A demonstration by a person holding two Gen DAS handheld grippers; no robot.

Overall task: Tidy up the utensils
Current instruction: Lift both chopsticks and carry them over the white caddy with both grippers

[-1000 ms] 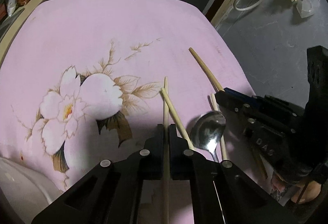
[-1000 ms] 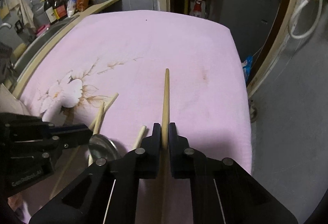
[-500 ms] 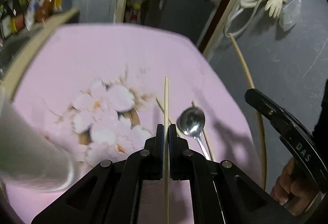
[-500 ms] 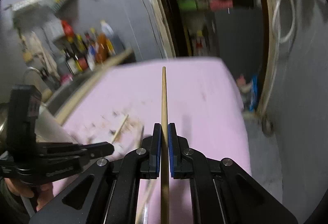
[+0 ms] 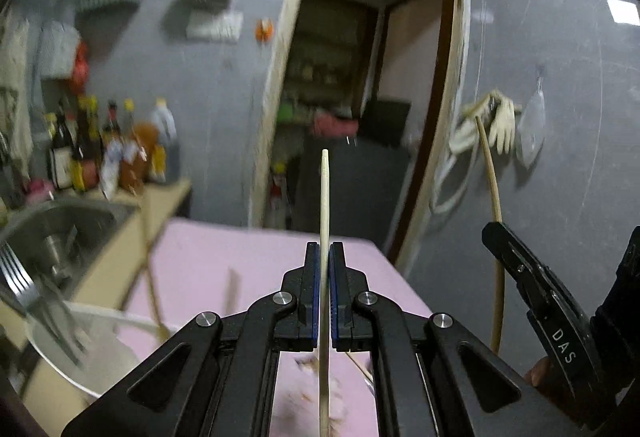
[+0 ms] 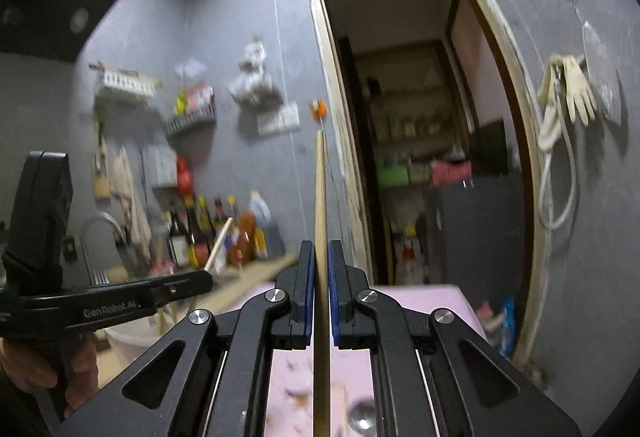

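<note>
1. Left wrist view, progress: we had the left gripper (image 5: 324, 269) clamped on a pale chopstick (image 5: 324, 197), jaws nearly together with only the stick between the blue pads. The stick ran straight up the frame, its tip in front of the doorway (image 5: 360, 97).
2. Same view, container: a white tub (image 5: 120, 333) sat at lower left on the pink cloth (image 5: 260, 249), beside the sink (image 5: 60, 233). Blurred sticks and what looked like a fork stood in it, so we judged part of the sorting was done.
3. Same view, leftovers: at least one more stick lay on the cloth under the jaws. Not finished.
4. Same view, pose: the gripper pointed out across the room, slightly down, well clear of the cloth. The right gripper (image 5: 494, 233) showed at the right edge with its own chopstick (image 5: 494, 197) standing up out of it.
5. Right wrist view, progress: that gripper's jaws were closed narrow on the darker chopstick, which rose up the middle of the frame to a tip near the door frame. A spoon (image 6: 360, 417) lay on the cloth below, blurred. Still to be put away.
6. Right wrist view, pose: pointed about level, held above the table. The left tool sat at lower left in a hand (image 6: 80, 365), with its stick angled up.
7. Our read: both sticks were lifted, neither was over the tub yet; dropping them in was the next step.
</note>
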